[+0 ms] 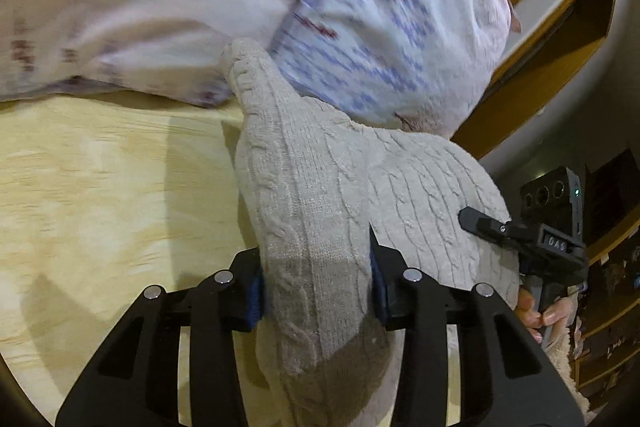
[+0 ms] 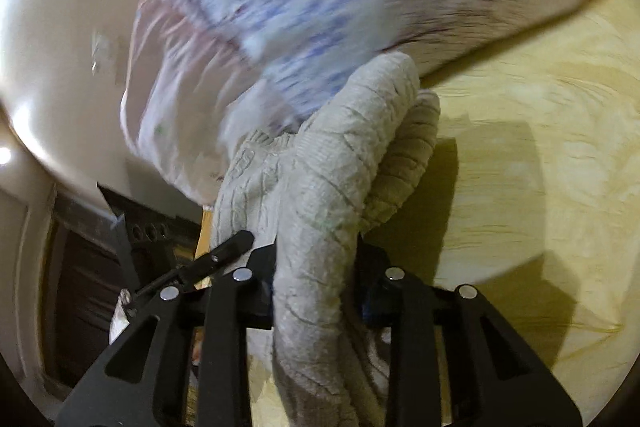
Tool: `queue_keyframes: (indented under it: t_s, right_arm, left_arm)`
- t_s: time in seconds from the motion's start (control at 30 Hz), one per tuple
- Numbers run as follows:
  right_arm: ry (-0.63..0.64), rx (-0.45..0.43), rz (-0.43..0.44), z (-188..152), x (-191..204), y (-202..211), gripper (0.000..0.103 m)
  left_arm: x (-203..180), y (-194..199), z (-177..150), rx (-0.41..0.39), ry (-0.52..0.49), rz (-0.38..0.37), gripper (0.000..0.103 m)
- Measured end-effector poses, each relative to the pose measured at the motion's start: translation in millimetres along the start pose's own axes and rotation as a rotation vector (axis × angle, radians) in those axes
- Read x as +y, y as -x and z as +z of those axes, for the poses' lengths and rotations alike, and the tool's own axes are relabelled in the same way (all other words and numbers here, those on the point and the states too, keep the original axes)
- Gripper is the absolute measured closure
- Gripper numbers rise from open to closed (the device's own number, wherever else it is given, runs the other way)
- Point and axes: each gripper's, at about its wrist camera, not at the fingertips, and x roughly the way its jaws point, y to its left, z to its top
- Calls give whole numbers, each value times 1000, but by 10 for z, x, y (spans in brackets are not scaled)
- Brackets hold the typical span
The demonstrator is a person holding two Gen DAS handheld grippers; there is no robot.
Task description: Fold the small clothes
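Note:
A beige cable-knit garment (image 1: 316, 195) hangs bunched between both grippers, lifted off the yellow wooden table (image 1: 88, 195). My left gripper (image 1: 316, 291) is shut on a thick fold of the knit, its blue pads pressed against the fabric on both sides. In the right wrist view the same knit garment (image 2: 340, 163) runs through my right gripper (image 2: 316, 291), which is shut on another bunched fold of it. The right gripper's black fingers (image 1: 492, 227) show at the knit's right edge in the left wrist view, with a person's hand (image 1: 532, 311) on its handle.
A pile of white cloth with blue and red print (image 1: 360, 27) lies blurred just behind the knit, also seen as the printed cloth (image 2: 288, 11). Bare table (image 2: 540, 187) spreads to the right. A wooden shelf (image 1: 560, 39) and dark shelving (image 1: 612, 267) stand past the table's edge.

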Motion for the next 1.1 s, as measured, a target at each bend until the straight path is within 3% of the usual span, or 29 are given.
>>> queue_keyframes:
  t_s: [0.17,0.3,0.37,0.47,0.6,0.67,0.73,0.83,0.9,0.97,1.0,1.1]
  right_arm:
    - [71,27,-24,-179,289,-442,76]
    - [34,30,-202,-367,234,-830,71]
    - [-13,11,-190,-379,186,-815,67]
    - [-1,5,-256,-374,219,-699,52]
    - [111,-147,-317,-458,454,-306,50]
    - [179,-171,-272,-533,591,-181,60]
    - [250,-125,-207,-646,734,-156,81]
    - [336,-32,-218,-834,849,-302,87]
    - [368,10,-301,-939,840,-409,88]
    - [336,34,-383,-955,710,-512,98]
    - [309,28,-368,-948,655,-514,102]
    - [224,11,-323,-899,527,-483,103]
  left_arm:
    - [368,353,-31,-16,25,60,60]
    - [761,221,-99,25,109,98,53]
    - [831,184,-109,3,137,69,48]
    - [755,192,-92,-11,102,109,43]
    - [639,524,-173,-115,31,209,39]
    - [507,759,-264,-205,-23,235,37]
    - [338,920,-403,-249,-95,207,34]
    - [83,925,-600,-236,-198,169,33]
    - [-40,777,-684,-193,-249,180,33]
    - [-58,612,-734,-152,-270,221,33]
    - [-53,559,-751,-143,-270,236,33]
    - [-44,445,-756,-152,-292,280,33]
